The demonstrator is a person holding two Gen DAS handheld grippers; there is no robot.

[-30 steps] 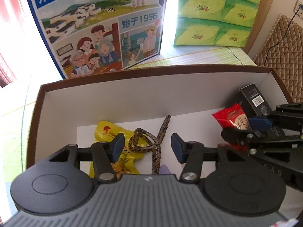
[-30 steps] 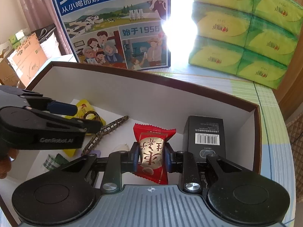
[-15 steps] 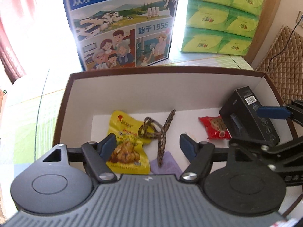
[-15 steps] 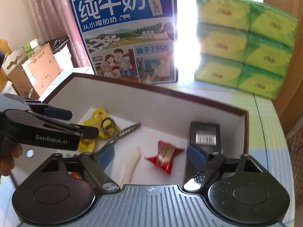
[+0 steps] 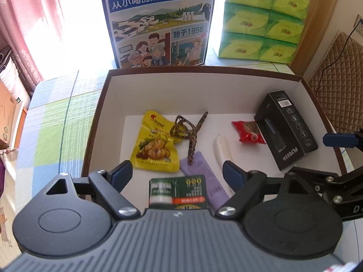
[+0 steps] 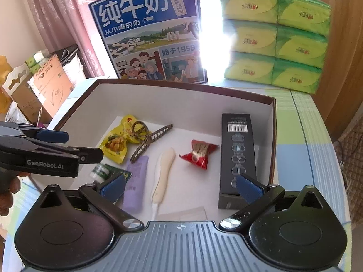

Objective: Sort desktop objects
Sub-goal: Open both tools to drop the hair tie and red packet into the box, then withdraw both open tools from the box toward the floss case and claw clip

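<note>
A brown-rimmed box (image 6: pixel 274 122) with white inner walls is seen on a checked tablecloth (image 5: pixel 56 117). Behind it stand a blue milk carton (image 6: pixel 149 38) and a stack of green tissue packs (image 6: pixel 276 38).

Left gripper (image 5: pixel 177 172): jaws have just been opening and are spread apart, nothing gripped. It is held above the near part of the box; a green-labelled packet (image 5: pixel 179 190) and a purple tube (image 5: pixel 206 176) lie below, untouched by the pads.

Right gripper (image 6: pixel 181 188): jaws have just been opening and stand wide, empty. A white elongated item (image 6: pixel 164 170) is seen on the box floor beneath the gap, not pressed by either finger.

Contents of the box, all lying loose on its floor:
- Yellow snack pouch (image 5: pixel 154 145), left side.
- Leopard-patterned hair clip (image 5: pixel 188 131), touching the pouch's right edge, its long end resting on the purple tube.
- Red candy wrapper (image 6: pixel 199 154), released, just beside the black box (image 6: pixel 238 156), which lies along the right wall.

A hand (image 6: pixel 9 188) is partly seen behind the left gripper's body in the right wrist view.
</note>
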